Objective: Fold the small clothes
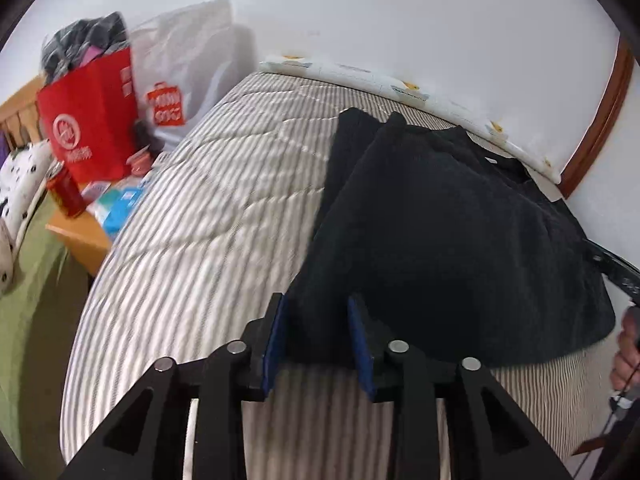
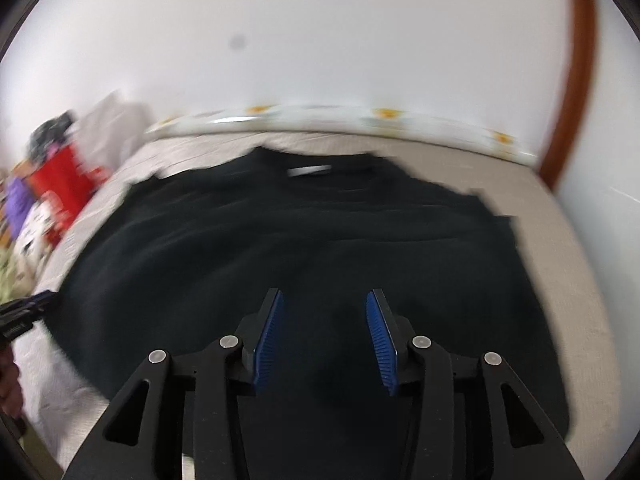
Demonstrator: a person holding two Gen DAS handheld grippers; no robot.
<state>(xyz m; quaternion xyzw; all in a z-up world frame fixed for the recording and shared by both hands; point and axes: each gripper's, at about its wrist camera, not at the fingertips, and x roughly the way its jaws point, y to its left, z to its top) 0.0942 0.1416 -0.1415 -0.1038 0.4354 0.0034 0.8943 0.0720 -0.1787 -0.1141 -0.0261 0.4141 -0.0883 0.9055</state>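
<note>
A black sweater (image 1: 448, 236) lies spread on a bed with a grey-and-white striped cover (image 1: 208, 216). My left gripper (image 1: 318, 312) is open, its blue pads on either side of the sweater's near left hem corner. In the right wrist view the sweater (image 2: 304, 232) fills the middle, its collar and white label toward the wall. My right gripper (image 2: 325, 312) is open and empty over the sweater's near part. The left gripper's tip (image 2: 24, 312) shows at the sweater's left edge. The right hand (image 1: 628, 348) shows at the far right.
A red shopping bag (image 1: 88, 120) stuffed with clothes and a white bag (image 1: 180, 76) stand on a wooden bedside table (image 1: 80, 236) left of the bed, with a red can (image 1: 66, 192) and small boxes. A white wall and a brown door frame (image 1: 600, 112) lie behind.
</note>
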